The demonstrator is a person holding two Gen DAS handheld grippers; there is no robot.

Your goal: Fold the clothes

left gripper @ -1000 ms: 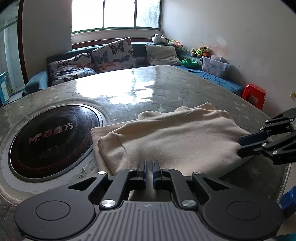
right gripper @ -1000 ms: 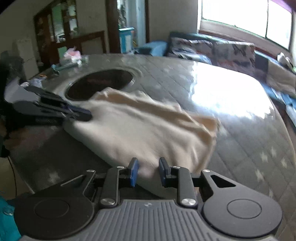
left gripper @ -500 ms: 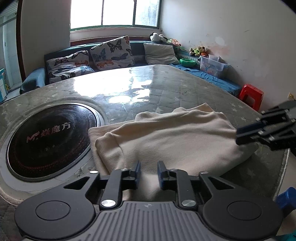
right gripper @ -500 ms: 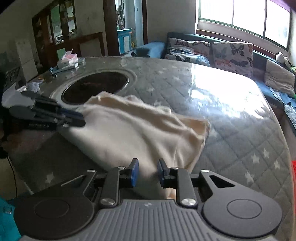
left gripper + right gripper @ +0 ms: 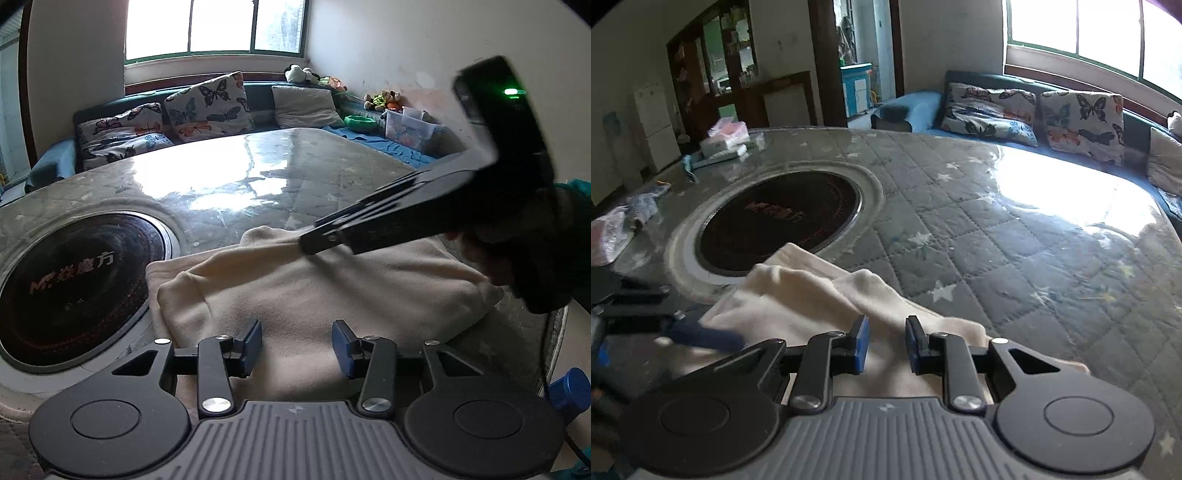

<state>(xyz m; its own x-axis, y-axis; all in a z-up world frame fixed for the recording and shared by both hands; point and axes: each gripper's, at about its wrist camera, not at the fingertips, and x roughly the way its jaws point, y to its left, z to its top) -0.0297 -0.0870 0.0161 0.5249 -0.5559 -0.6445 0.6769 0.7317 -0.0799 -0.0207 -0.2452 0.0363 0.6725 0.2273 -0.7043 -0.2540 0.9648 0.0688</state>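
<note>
The cream garment [image 5: 314, 291] lies folded into a thick pad on the counter [image 5: 258, 173], directly ahead of and under the left gripper [image 5: 296, 343], whose jaws stand wide apart with nothing between them, the blue pads hovering just over the near edge of the cloth. In the right wrist view the same garment [image 5: 812, 295] spreads ahead and to the left of the right gripper [image 5: 885, 345], which is partly open and also holds nothing, though the fabric sits close under its pads. From the left view the right gripper [image 5: 314, 243] reaches across above the far side of the pad; whether its tips touch the cloth I cannot tell. The fold looks mostly made, so the step in hand is probably neatening or taking a fresh hold for one more fold. To do it well, each gripper should bite a full layered edge, not just the top sheet, and both should lift evenly so the pad does not slide toward the dark round inset [image 5: 74, 288], left of the left gripper
</note>
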